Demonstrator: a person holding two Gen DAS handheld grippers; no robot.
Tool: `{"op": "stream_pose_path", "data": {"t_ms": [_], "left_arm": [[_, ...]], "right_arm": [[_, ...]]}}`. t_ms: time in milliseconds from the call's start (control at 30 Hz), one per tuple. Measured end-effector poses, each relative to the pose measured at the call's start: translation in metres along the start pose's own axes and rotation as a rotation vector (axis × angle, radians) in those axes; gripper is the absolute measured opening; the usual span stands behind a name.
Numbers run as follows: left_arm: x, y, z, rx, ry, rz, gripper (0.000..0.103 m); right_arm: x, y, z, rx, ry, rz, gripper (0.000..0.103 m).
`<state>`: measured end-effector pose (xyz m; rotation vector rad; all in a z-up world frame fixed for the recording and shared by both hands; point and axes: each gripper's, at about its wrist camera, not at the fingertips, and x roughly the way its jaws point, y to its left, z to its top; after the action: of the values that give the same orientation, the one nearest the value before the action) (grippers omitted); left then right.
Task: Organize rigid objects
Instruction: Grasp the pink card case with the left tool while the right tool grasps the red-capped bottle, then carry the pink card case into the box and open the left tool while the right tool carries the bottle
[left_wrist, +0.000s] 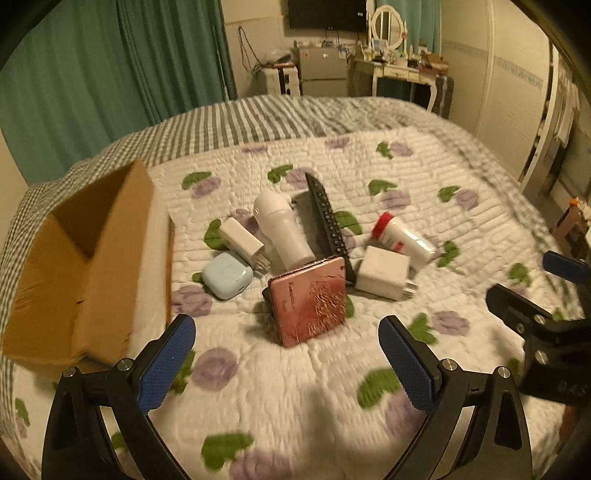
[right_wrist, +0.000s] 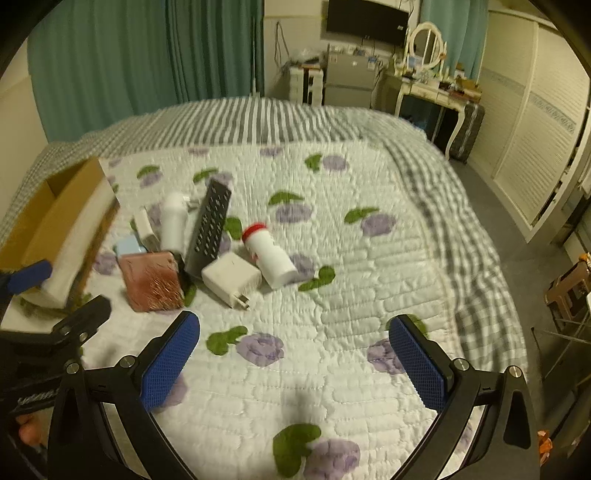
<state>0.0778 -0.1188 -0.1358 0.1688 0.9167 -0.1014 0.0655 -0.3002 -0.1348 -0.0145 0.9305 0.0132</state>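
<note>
Cluster of rigid objects awaiting sorting, lying on the white quilted bedspread with purple flowers and green leaves. Directly ahead of the left gripper, beyond its fingertips, a scuffed pink rectangular metal case leans tilted against the near end of a long black remote control. Behind and left of the case lie a pale blue rounded earbud case, a slim white plug adapter and a white cylindrical handheld device; to its right, a white square charger block with prongs toward the camera, and a white bottle with a red cap on its side. The pile is loosely heaped, several items touching, apparently so each can be picked singly. An open brown cardboard box, the likely destination, stands well left of the left fingers. Both grippers hover empty with blue-padded fingers spread wide; the right gripper faces bare quilt, the cluster lying ahead and left of its left finger.
</note>
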Motion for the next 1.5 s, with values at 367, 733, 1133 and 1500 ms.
{"op": "stream_pose_path", "data": {"t_ms": [367, 733, 1133, 1500], "left_arm": [[0.056, -0.007, 0.006, 0.007, 0.028, -0.003, 0.085], [0.036, -0.011, 0.008, 0.02, -0.005, -0.105, 0.019], [0.026, -0.038, 0.004, 0.116, 0.02, -0.163, 0.011], [0.049, -0.067, 0.014, 0.19, 0.032, -0.147, 0.016]], "right_arm": [[0.078, 0.002, 0.006, -0.038, 0.09, 0.036, 0.103], [0.1, 0.0, 0.033, -0.091, 0.066, 0.088, 0.103], [0.147, 0.013, 0.057, -0.123, 0.154, 0.133, 0.057], [0.133, -0.003, 0.045, -0.085, 0.156, 0.127, 0.036]]}}
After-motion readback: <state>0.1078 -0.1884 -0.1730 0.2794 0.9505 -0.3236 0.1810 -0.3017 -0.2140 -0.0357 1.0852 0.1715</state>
